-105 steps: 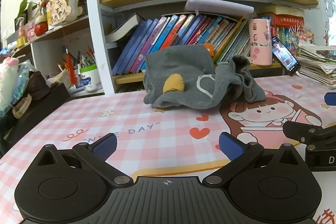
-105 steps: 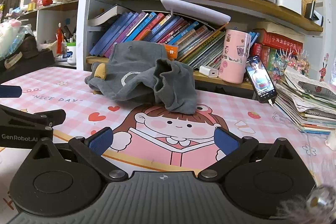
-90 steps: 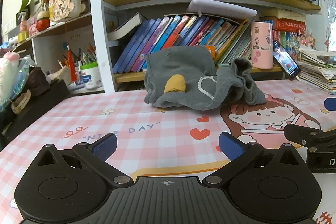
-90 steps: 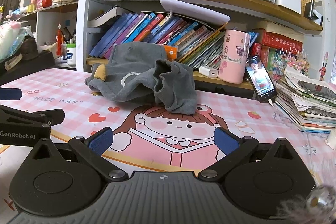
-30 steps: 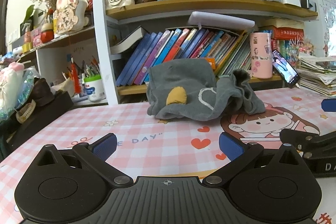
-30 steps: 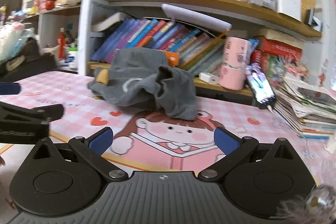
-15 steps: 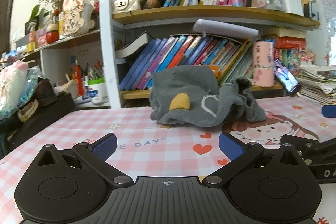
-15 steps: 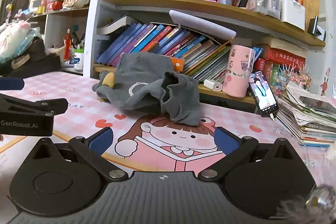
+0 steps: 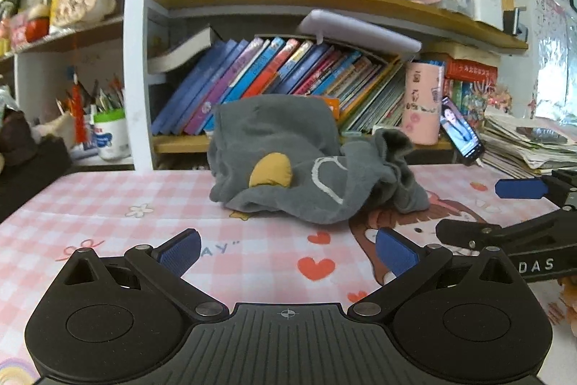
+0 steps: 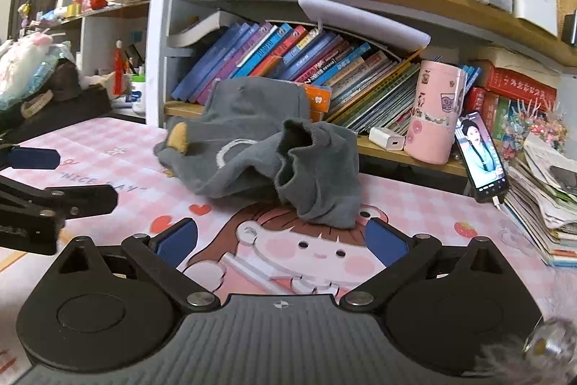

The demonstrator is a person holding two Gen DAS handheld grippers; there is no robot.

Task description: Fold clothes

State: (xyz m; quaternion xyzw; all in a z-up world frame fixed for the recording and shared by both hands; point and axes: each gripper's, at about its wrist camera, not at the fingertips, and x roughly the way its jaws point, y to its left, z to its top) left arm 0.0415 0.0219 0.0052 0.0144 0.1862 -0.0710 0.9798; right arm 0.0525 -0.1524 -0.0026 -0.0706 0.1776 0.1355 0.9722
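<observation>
A crumpled grey garment [image 9: 306,165] with a yellow patch and a white outline lies in a heap at the back of the table, against the bookshelf; it also shows in the right wrist view [image 10: 267,154]. My left gripper [image 9: 286,251] is open and empty, a short way in front of the garment. My right gripper [image 10: 279,240] is open and empty, close in front of the garment's sleeve end. Each gripper shows at the edge of the other's view: the right gripper [image 9: 519,208] and the left gripper [image 10: 36,183].
The table has a pink checked mat [image 9: 108,204] with a cartoon girl. Behind stands a bookshelf with leaning books [image 9: 281,74]. A pink cup [image 10: 436,110], a propped phone [image 10: 481,157], a white charger [image 10: 387,139] and a paper stack [image 10: 548,193] are at the right.
Both grippers have moved forward toward the garment, which now looks larger and nearer. Both stay open. The garment has not moved.
</observation>
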